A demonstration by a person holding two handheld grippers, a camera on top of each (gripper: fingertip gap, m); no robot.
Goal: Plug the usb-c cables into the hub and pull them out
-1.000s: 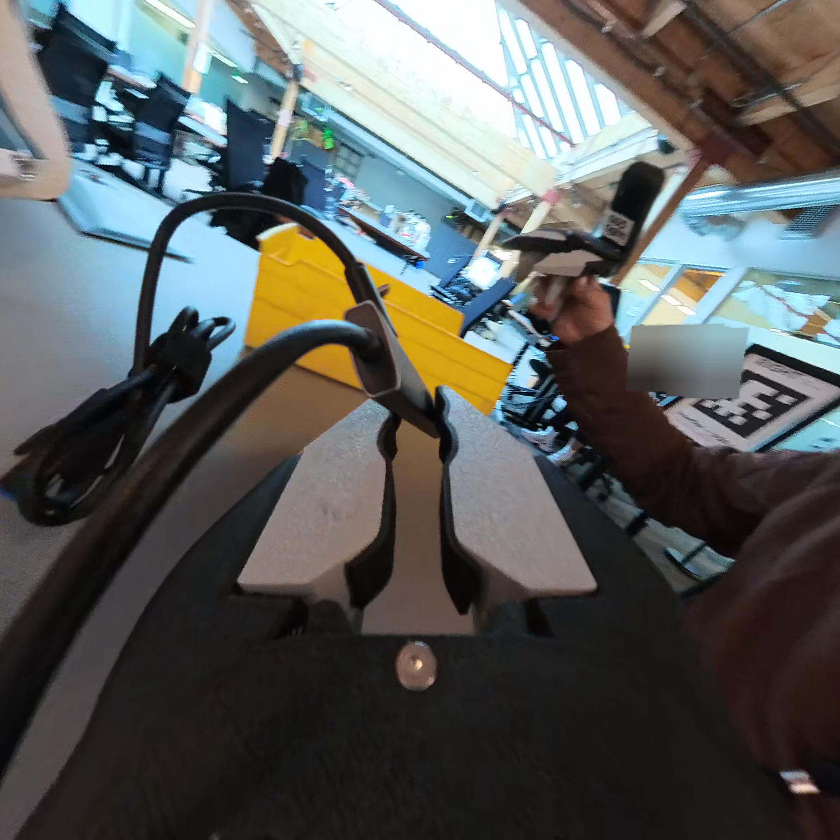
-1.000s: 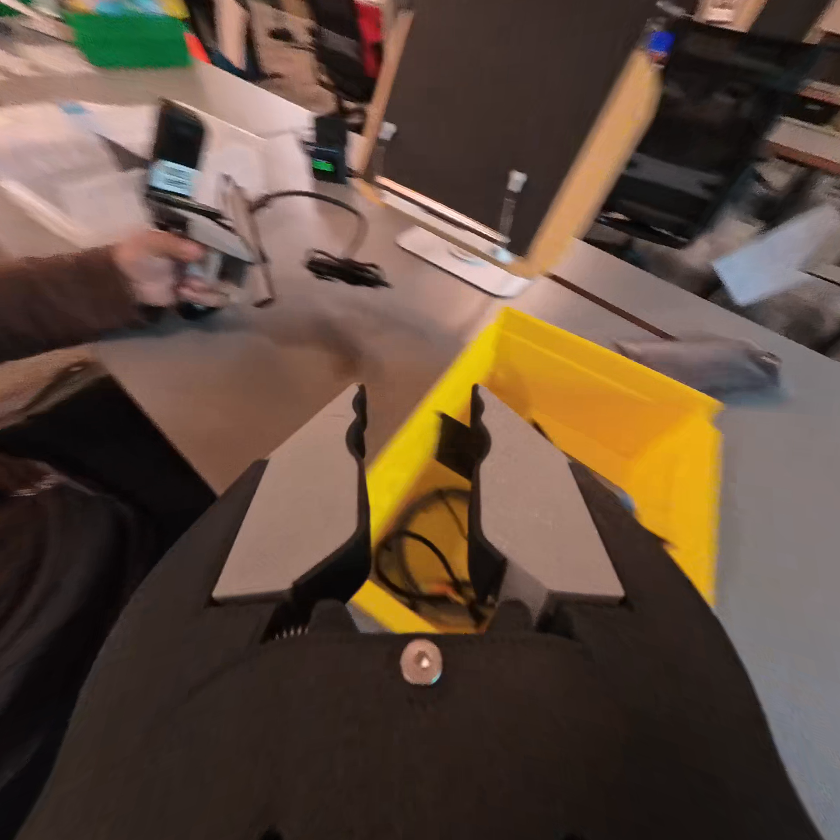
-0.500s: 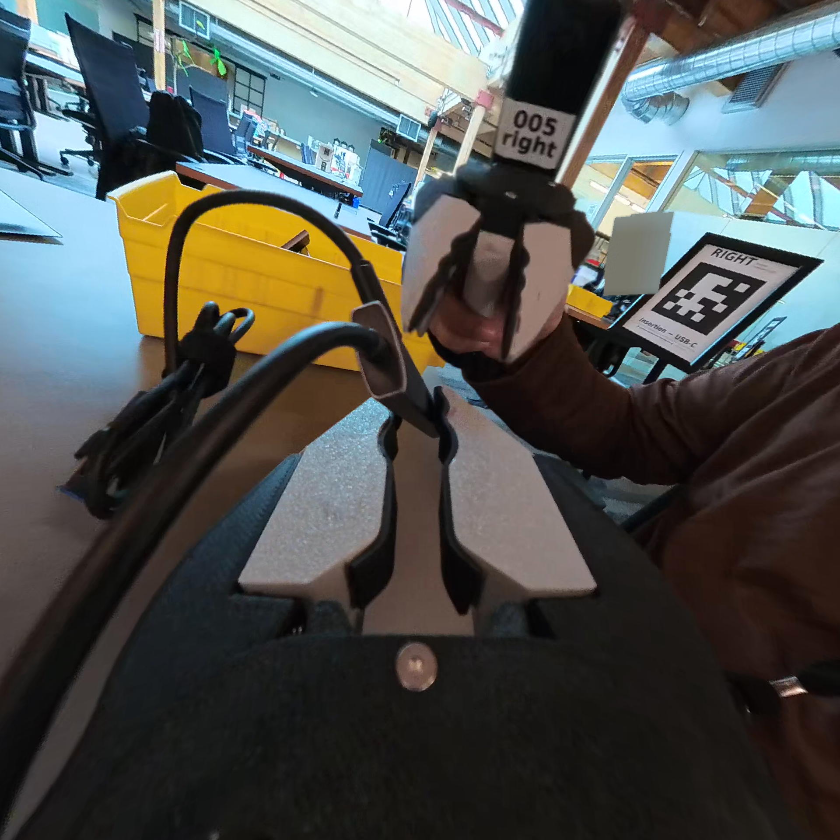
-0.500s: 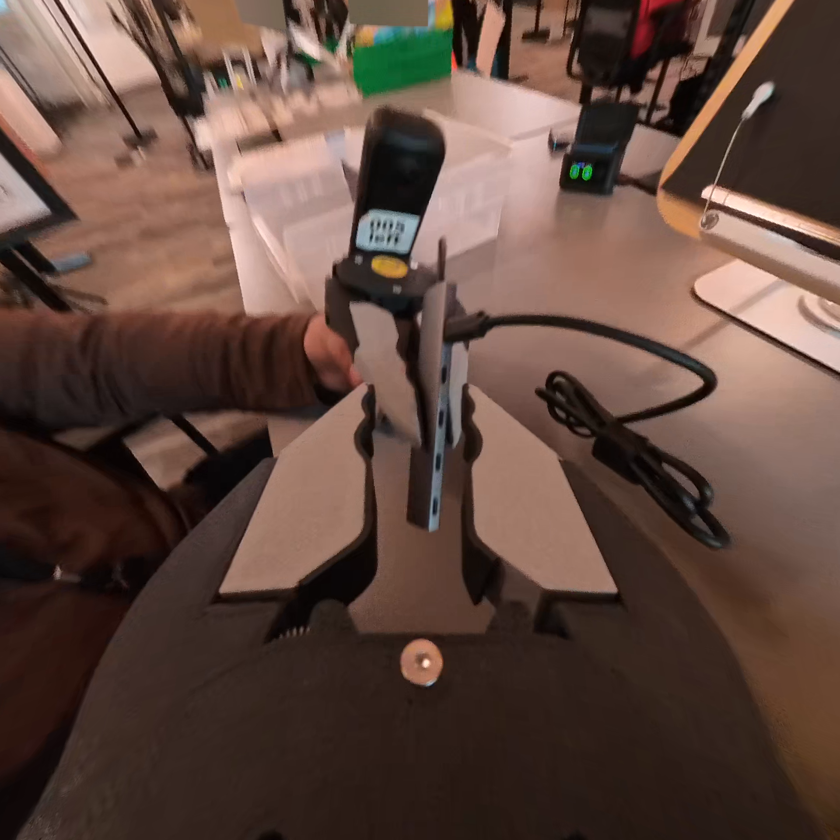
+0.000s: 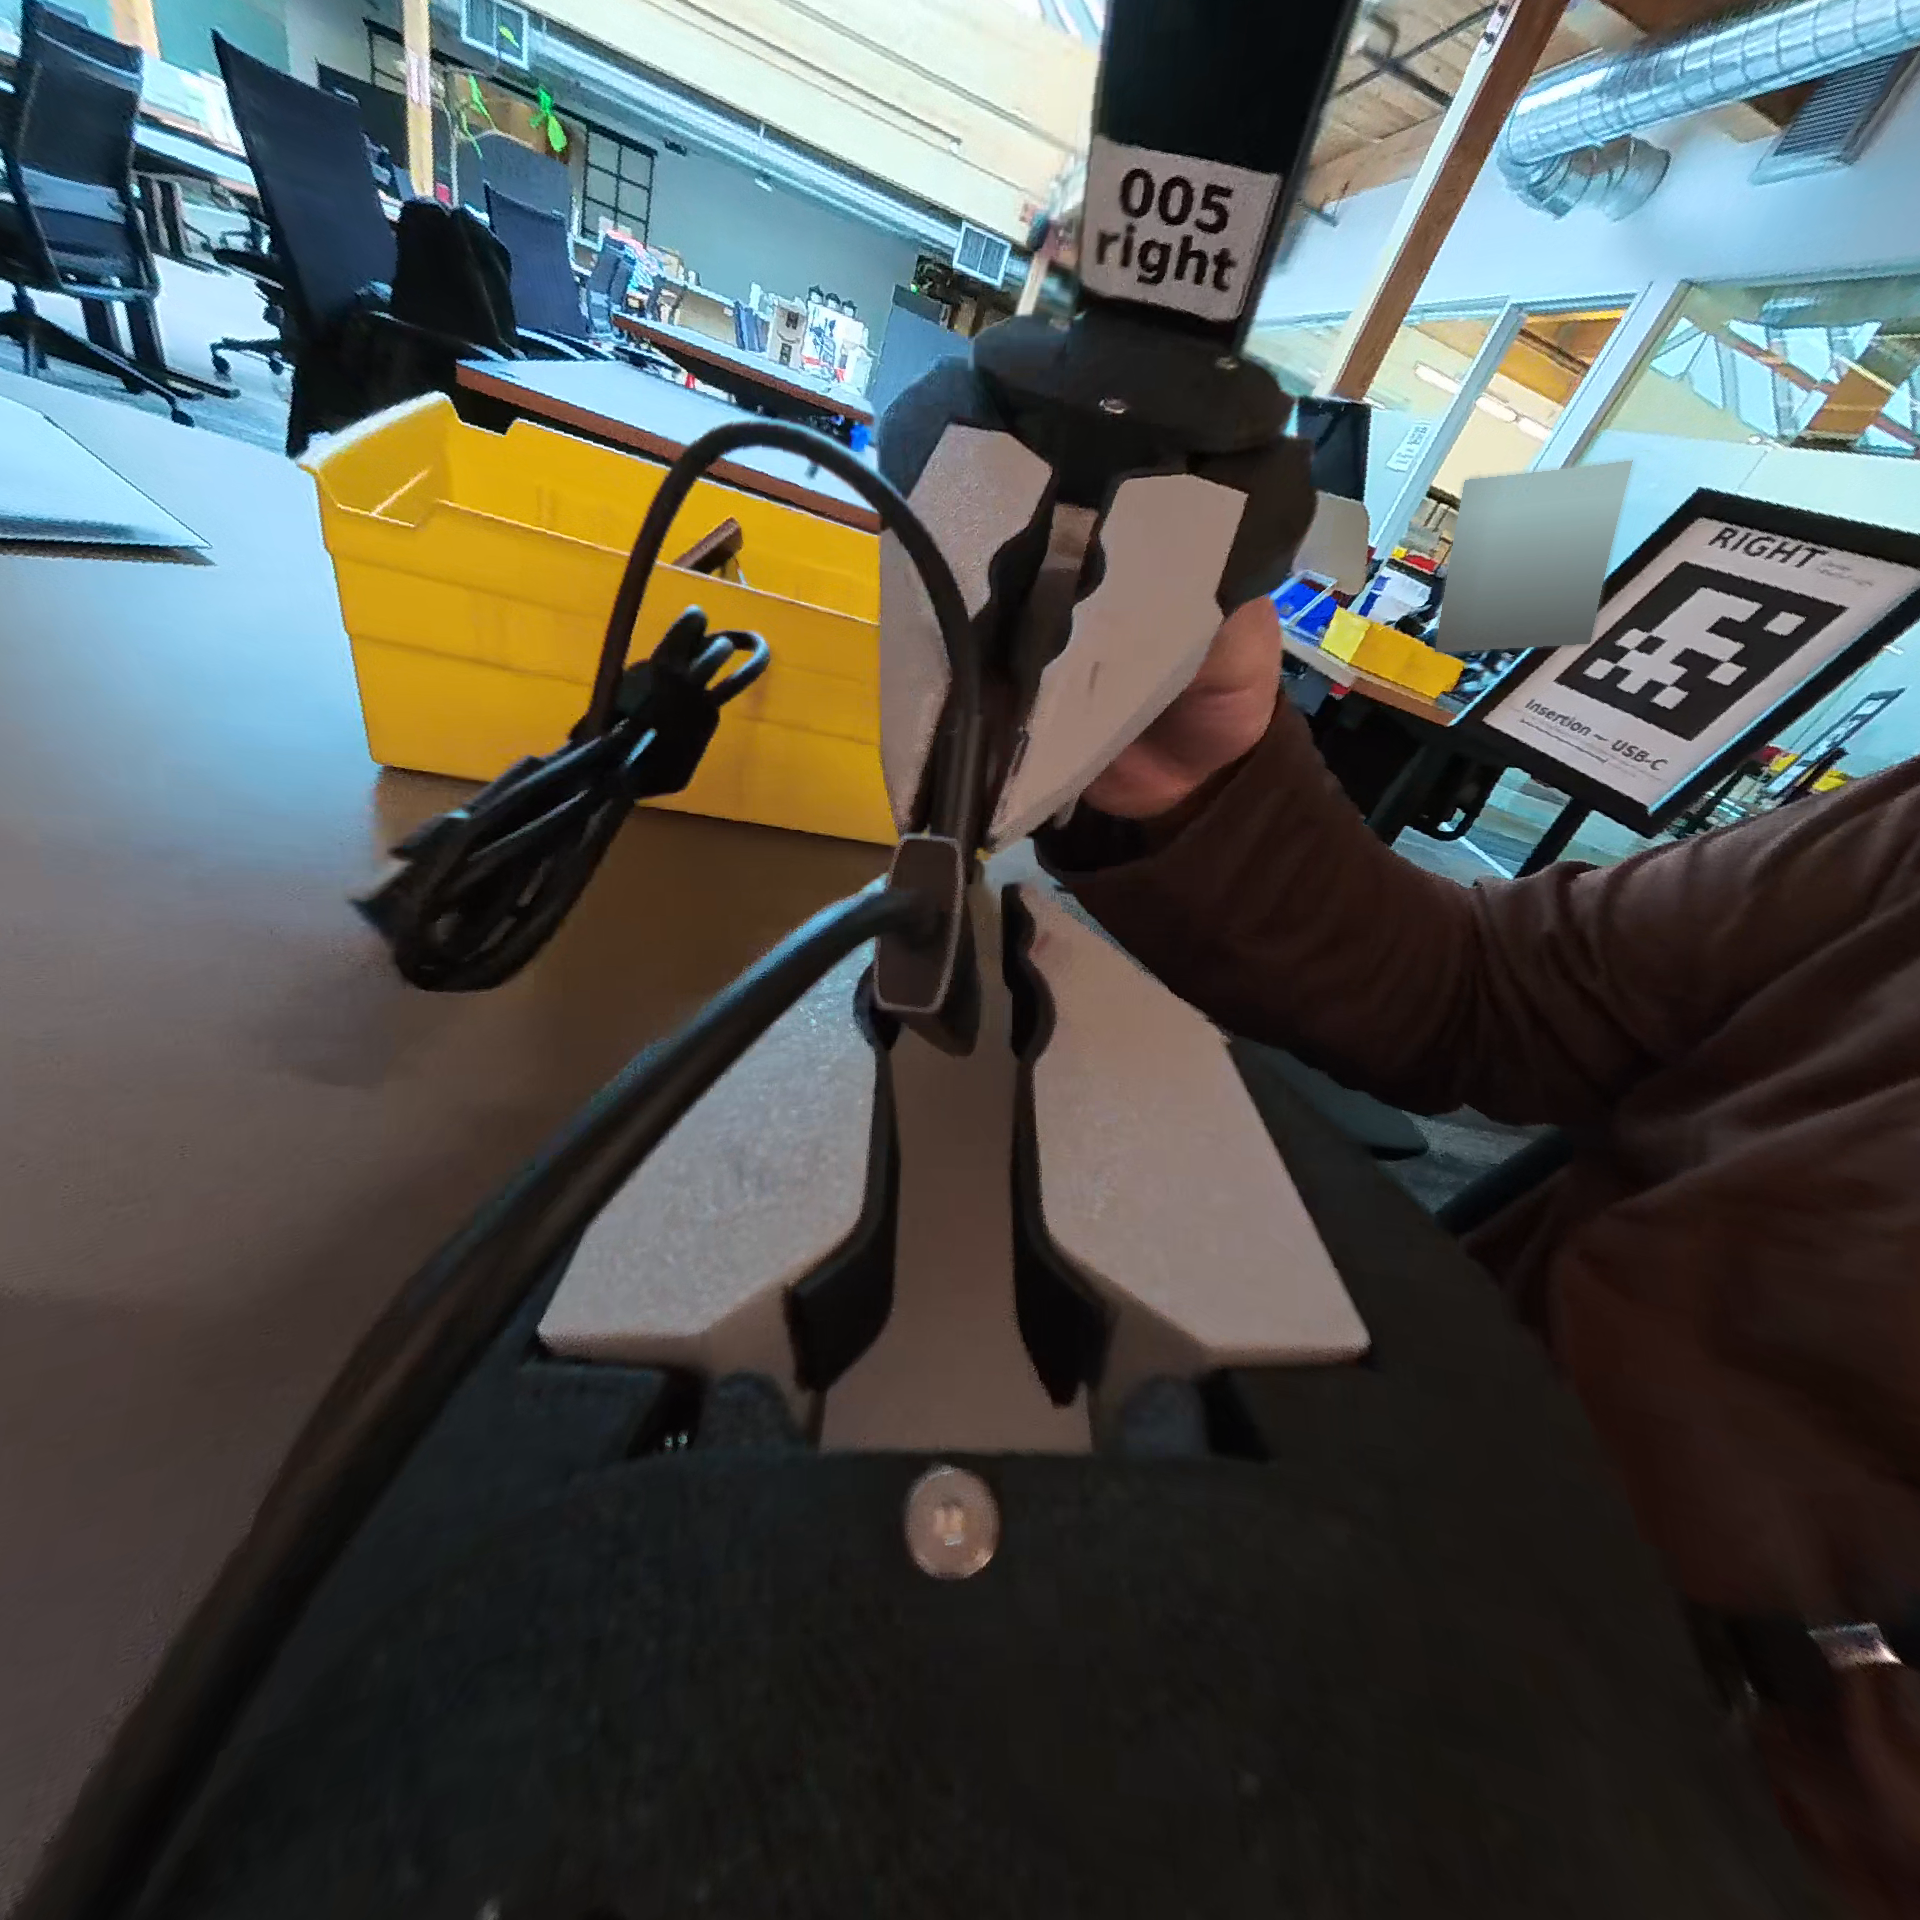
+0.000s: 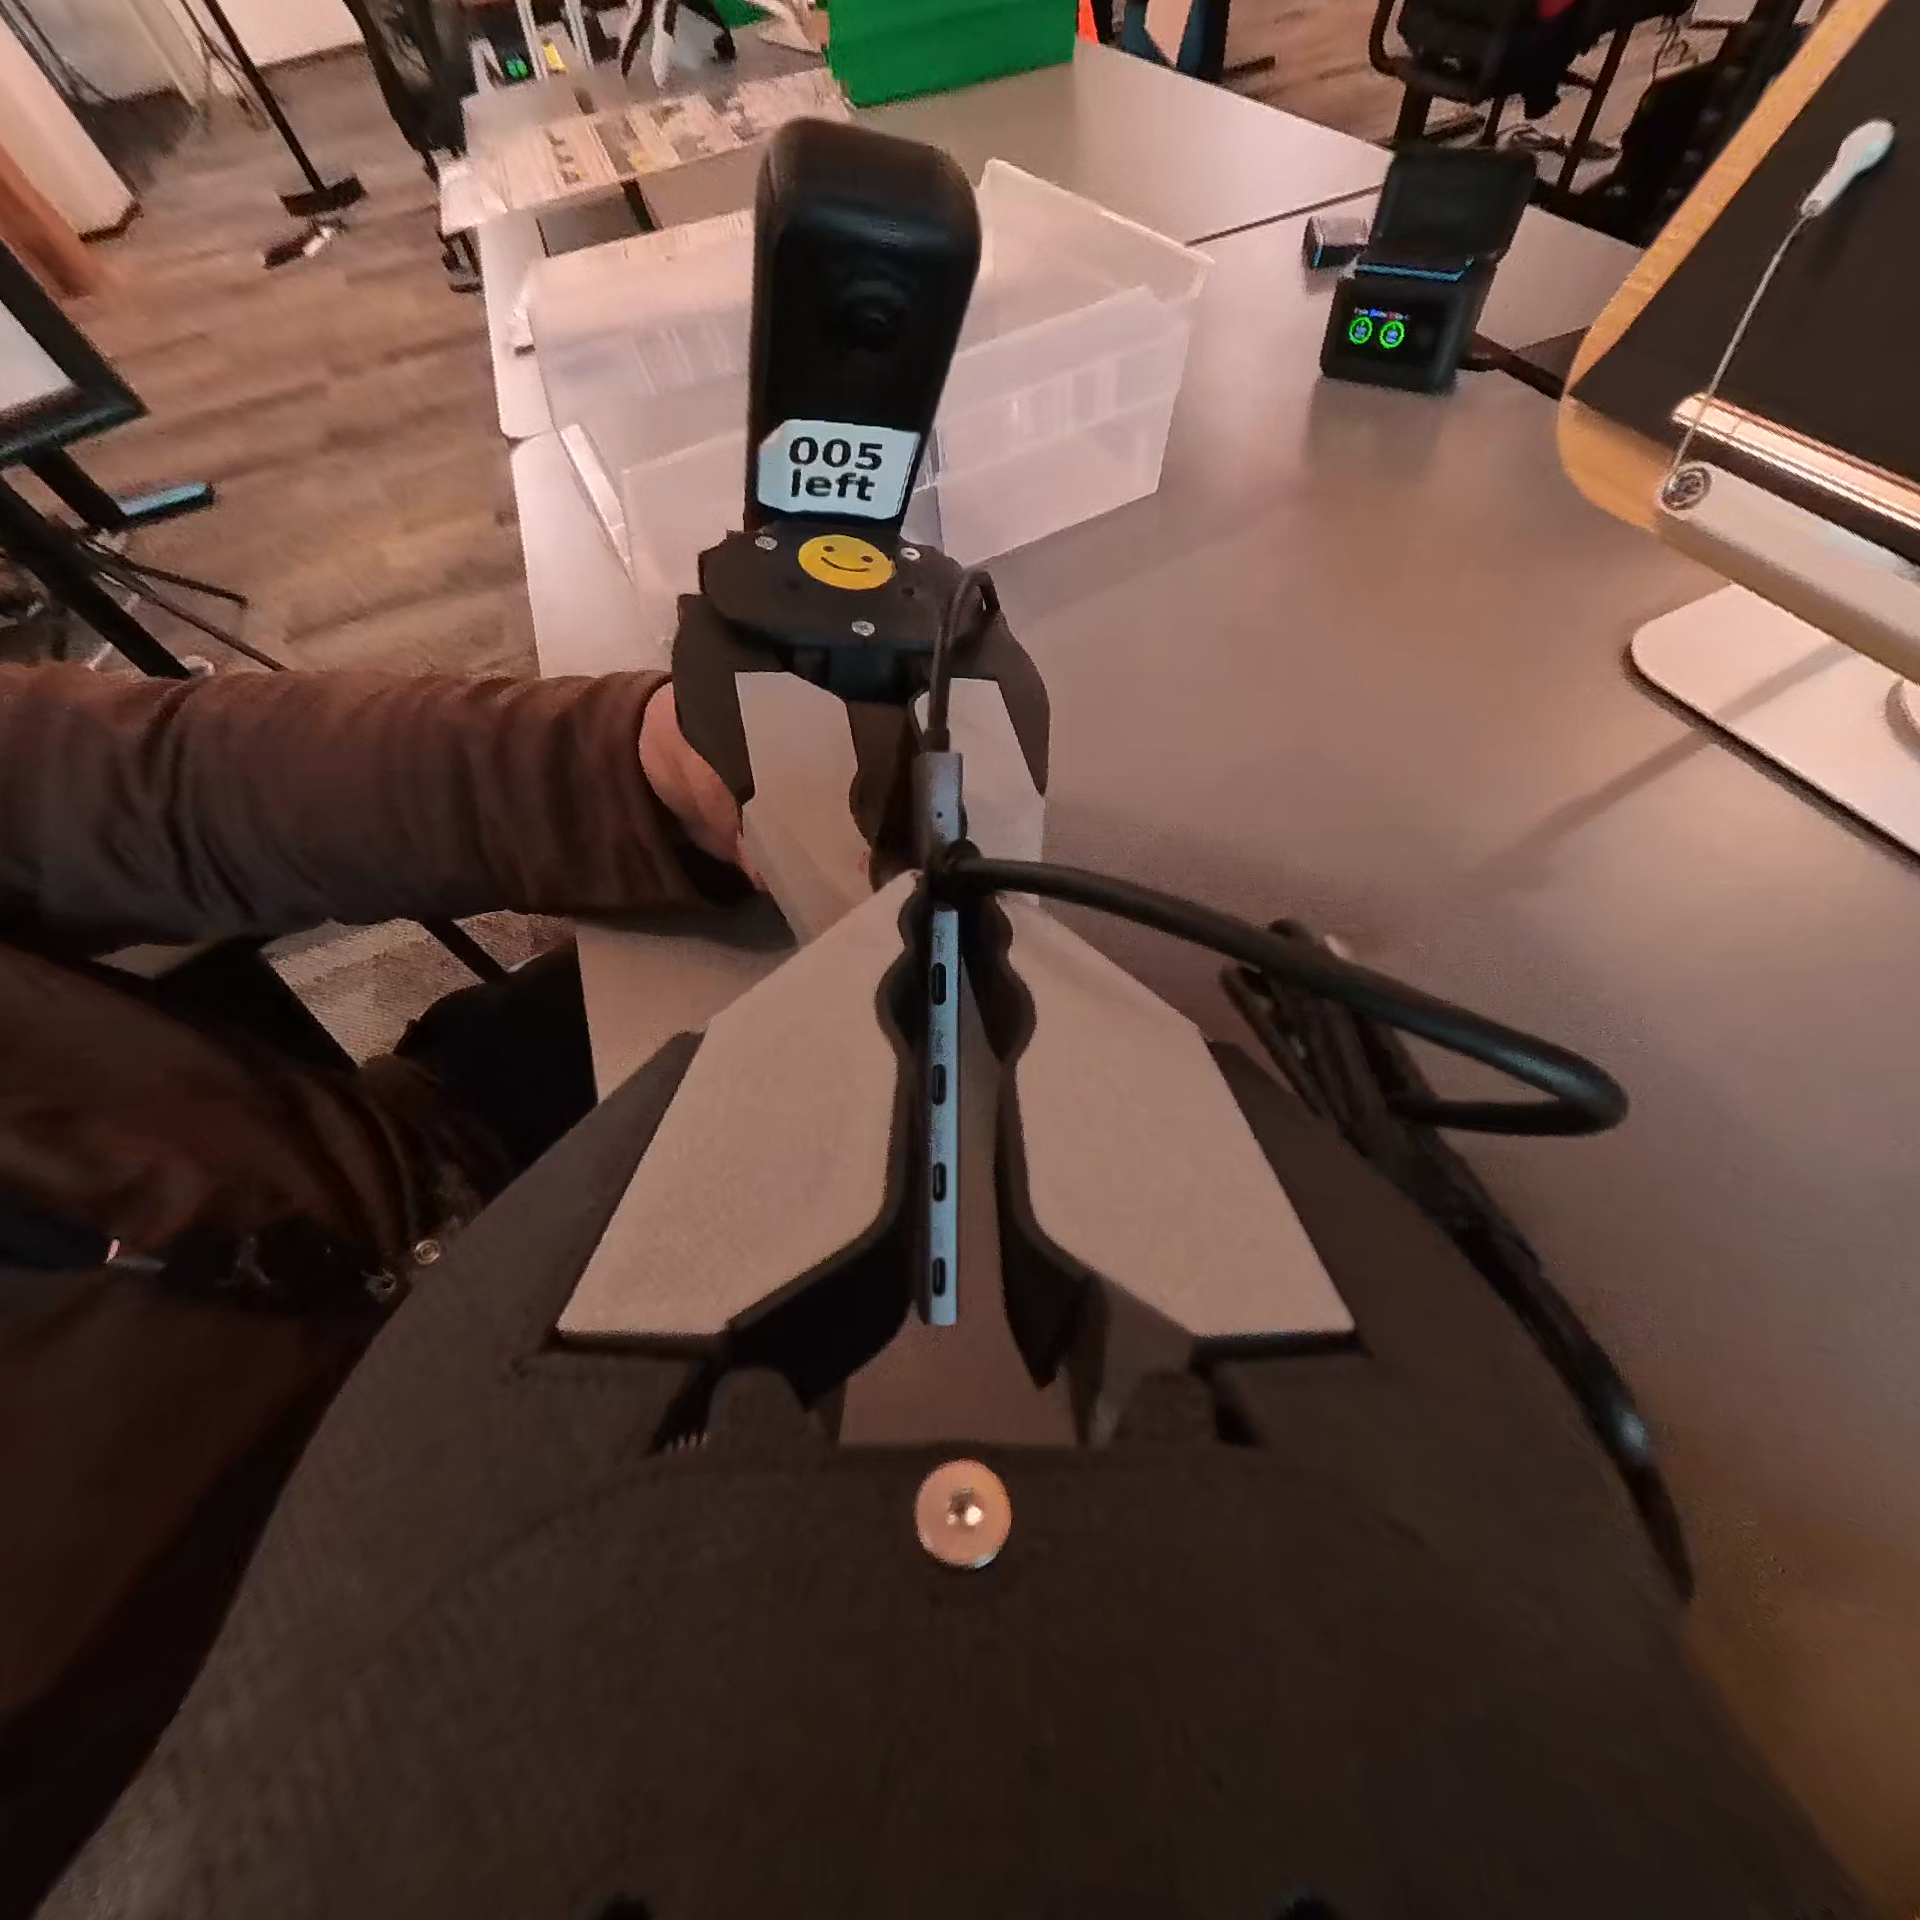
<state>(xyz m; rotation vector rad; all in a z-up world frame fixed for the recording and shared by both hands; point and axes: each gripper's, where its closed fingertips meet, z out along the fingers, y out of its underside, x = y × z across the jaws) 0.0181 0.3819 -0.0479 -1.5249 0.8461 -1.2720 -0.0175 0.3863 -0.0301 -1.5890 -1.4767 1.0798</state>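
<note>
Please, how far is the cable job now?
Done: the slim grey metal hub is lifted off the brown table. In hand: the left gripper holds one end; the right gripper has its jaws around it, grip unclear. Left: the visible ports are empty, the bundled black cable lies on the table, so plugging and pulling remain.

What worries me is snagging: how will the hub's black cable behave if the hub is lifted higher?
Probably flexible yet springy: the cable leaves the hub in a smooth arc rather than hanging limp. Its tied bundle lies on the table, so it would likely drag behind and tug lightly. It looks light.
</note>
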